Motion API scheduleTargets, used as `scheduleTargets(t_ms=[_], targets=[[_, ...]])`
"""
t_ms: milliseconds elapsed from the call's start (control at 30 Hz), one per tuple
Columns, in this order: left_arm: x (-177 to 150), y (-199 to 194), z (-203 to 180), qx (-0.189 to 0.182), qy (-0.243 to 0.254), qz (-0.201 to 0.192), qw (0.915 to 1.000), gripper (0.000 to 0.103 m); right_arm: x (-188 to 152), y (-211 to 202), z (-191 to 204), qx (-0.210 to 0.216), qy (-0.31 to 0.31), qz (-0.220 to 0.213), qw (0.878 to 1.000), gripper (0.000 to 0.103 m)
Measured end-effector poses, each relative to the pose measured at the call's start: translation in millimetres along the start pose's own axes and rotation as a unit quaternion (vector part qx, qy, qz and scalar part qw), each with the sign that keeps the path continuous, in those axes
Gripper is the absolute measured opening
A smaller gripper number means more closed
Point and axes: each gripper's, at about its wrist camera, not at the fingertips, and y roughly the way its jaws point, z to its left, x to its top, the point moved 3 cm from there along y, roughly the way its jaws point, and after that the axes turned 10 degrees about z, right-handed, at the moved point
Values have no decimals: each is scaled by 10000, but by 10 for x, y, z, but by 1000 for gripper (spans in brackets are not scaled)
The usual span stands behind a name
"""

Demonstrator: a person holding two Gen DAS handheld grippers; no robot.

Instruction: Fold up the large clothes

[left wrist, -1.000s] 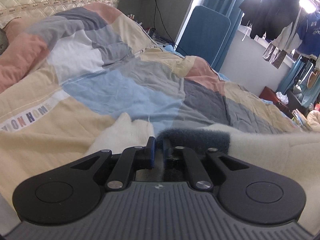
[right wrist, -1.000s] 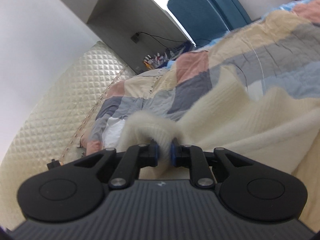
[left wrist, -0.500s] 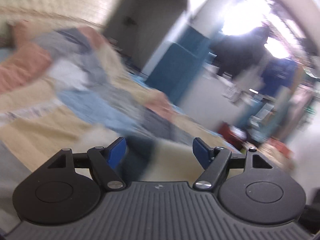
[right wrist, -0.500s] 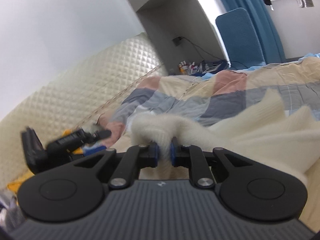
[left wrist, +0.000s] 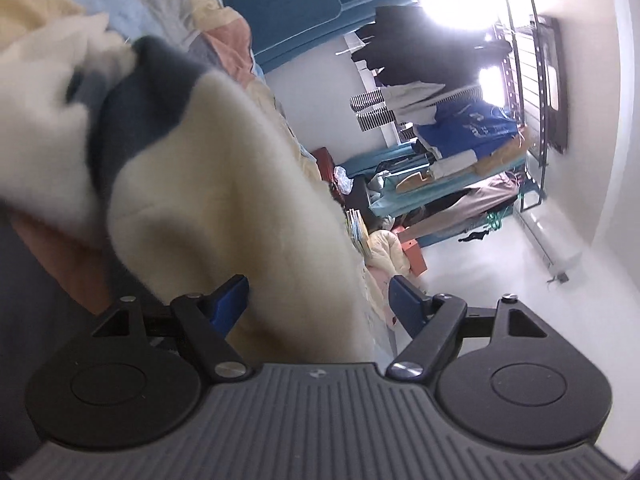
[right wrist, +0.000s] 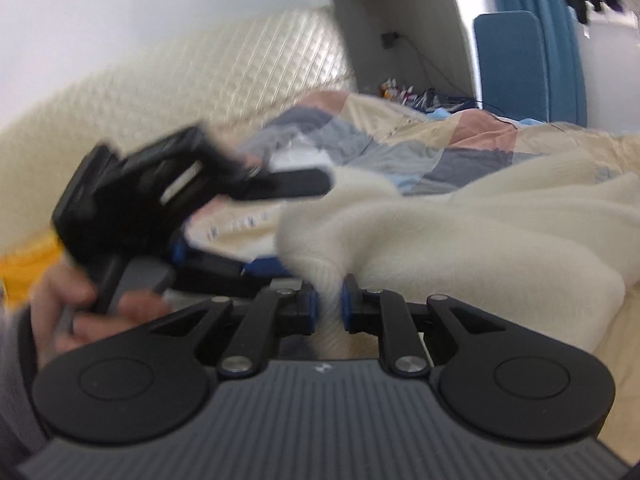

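Left gripper (left wrist: 318, 300): jaws have just been opening, now apart; cream sweater (left wrist: 224, 200) lies between them unpinched.
Right gripper (right wrist: 327, 306): clamped on a sweater fold.
Sweater: bunched on the patchwork quilt (right wrist: 460, 148) beside the person's hand (right wrist: 60, 304).
Progress: early; no neat fold shows, most folding is left.

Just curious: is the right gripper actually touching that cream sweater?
Touching. The right wrist view shows the right gripper with its blue pads pinching a fold of the cream sweater.
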Motion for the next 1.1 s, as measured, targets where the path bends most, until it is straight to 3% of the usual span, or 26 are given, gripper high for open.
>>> scheduleTargets(t_ms=[67, 200, 300, 400, 500, 600, 667, 700, 800, 867, 933, 1000, 1100], targets=[[-7, 46, 27, 154, 49, 48, 9999, 80, -31, 55, 86, -112, -342, 149, 9992, 17], [-56, 201, 80, 724, 333, 263, 9965, 77, -66, 142, 103, -42, -367, 377, 9986, 17], [-85, 327, 109, 1148, 574, 346, 9911, 58, -82, 155, 119, -9, -431, 439, 9981, 17], [-74, 343, 138, 1137, 598, 280, 9913, 36, -95, 186, 79, -107, -310, 549, 9980, 17], [-71, 232, 124, 1081, 614, 81, 9922, 26, -102, 161, 11, 12, 8, 531, 9986, 19], [-33, 79, 116, 900, 522, -204, 9944, 24, -134, 65, -47, 295, 427, 391, 9979, 30], [23, -31, 124, 750, 400, -407, 9956, 23, -189, -20, -141, 520, 963, 254, 9937, 53], [45, -92, 129, 697, 370, -509, 9956, 22, -223, -62, -188, 618, 1225, 181, 9904, 57], [157, -248, 136, 525, 233, -766, 9954, 22, -343, -146, -391, 930, 2194, -25, 9712, 59], [230, -335, 162, 391, 84, -895, 9952, 22, -468, -129, -548, 1253, 2990, -95, 9460, 65], [306, -409, 206, 288, -83, -1017, 9944, 22, -601, -73, -714, 1221, 3702, -125, 9208, 81], [381, -435, 214, 251, -193, -1103, 9934, 22, -703, -40, -843, 1104, 4167, -143, 9022, 81], [462, -499, 248, 182, -308, -1193, 9922, 22, -839, 95, -1025, 1583, 4991, -255, 8516, 80]])
